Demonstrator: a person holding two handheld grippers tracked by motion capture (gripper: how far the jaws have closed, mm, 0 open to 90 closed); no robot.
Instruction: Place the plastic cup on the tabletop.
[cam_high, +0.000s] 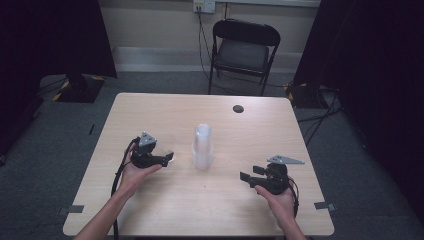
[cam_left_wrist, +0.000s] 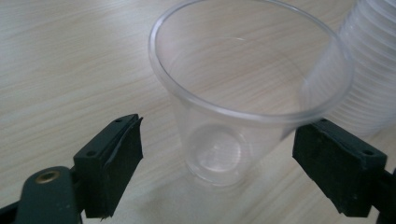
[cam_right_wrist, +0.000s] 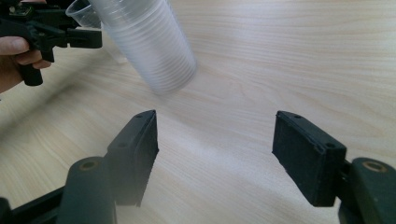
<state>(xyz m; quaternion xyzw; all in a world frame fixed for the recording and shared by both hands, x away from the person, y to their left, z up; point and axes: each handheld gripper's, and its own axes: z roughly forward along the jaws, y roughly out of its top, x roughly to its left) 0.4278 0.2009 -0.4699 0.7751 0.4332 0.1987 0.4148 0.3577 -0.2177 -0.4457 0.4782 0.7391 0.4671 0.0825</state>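
**Presently on the worktop: clear plastic cups, two hand-held grippers**

Worktop (cam_high: 150, 107): pale wood-grain, rectangular. Stack of clear plastic cups (cam_high: 203, 145): nested, standing mouth down near the middle of the worktop, between the two grippers. Single clear plastic cup (cam_left_wrist: 233, 102): upright, mouth up, on the worktop just beside the stack, on its left in the high view. Left gripper (cam_high: 167, 158): fingers (cam_left_wrist: 114, 161) spread wide either side of the single cup; the left one stands clear of it, contact at the right one cannot be told. Right gripper (cam_high: 250, 174): fingers (cam_right_wrist: 135, 154) wide apart, bare worktop between them, pointing towards the stack and well apart from it. Folding chair (cam_high: 243, 50): black, beyond the far edge.
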